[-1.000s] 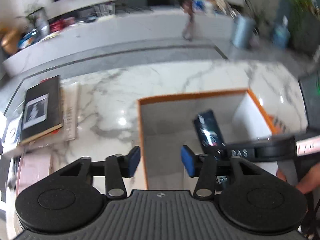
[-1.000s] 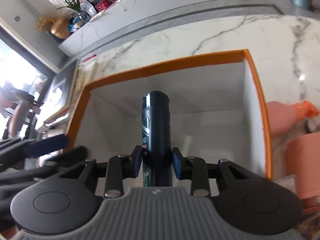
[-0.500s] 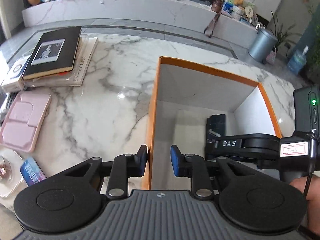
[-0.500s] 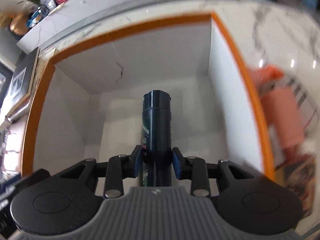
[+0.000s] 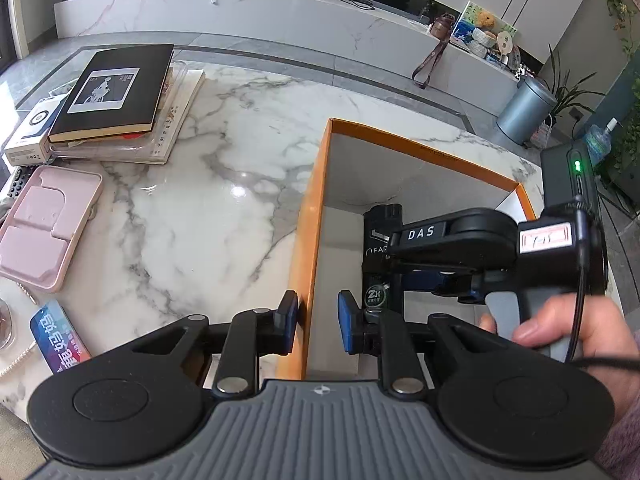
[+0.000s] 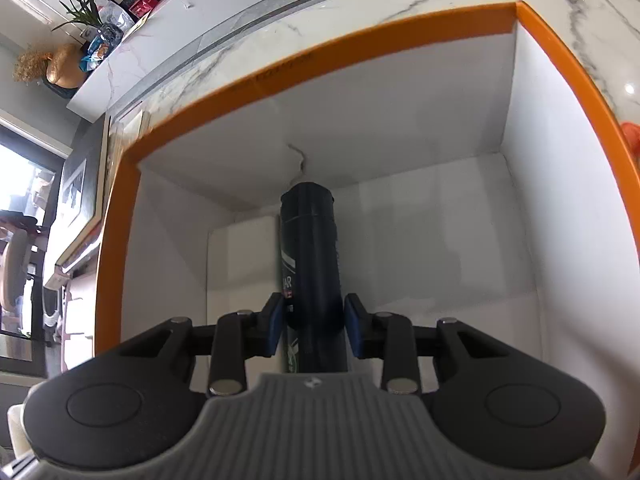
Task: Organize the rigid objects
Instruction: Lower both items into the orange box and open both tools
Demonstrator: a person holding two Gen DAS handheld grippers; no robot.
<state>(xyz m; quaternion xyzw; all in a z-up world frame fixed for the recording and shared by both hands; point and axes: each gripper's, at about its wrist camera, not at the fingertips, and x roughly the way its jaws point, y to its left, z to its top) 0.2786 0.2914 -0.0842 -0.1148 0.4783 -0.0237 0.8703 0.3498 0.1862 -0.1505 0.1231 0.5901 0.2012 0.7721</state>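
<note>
An orange-rimmed box [image 5: 440,150] with white inner walls stands on the marble table. My left gripper [image 5: 314,320] straddles the box's left wall [image 5: 306,248], one blue pad outside and one inside, shut on that wall. A dark spray can [image 6: 310,240] with white and green print is clamped between the pads of my right gripper [image 6: 312,320], low inside the box [image 6: 360,44]. In the left wrist view the can [image 5: 378,232] shows behind the right gripper [image 5: 440,280], which a hand [image 5: 560,328] holds.
Left of the box lie a stack of books with a black cover [image 5: 116,92], a white carton [image 5: 34,128], a pink tray [image 5: 44,224] and a blue card [image 5: 60,334]. An orange object [image 6: 632,136] peeks past the box's right wall. A long shelf runs behind.
My left gripper's jaws have closed from wide apart onto the box's left wall, and it has rolled. The right gripper has sunk deeper into the box with the can.
</note>
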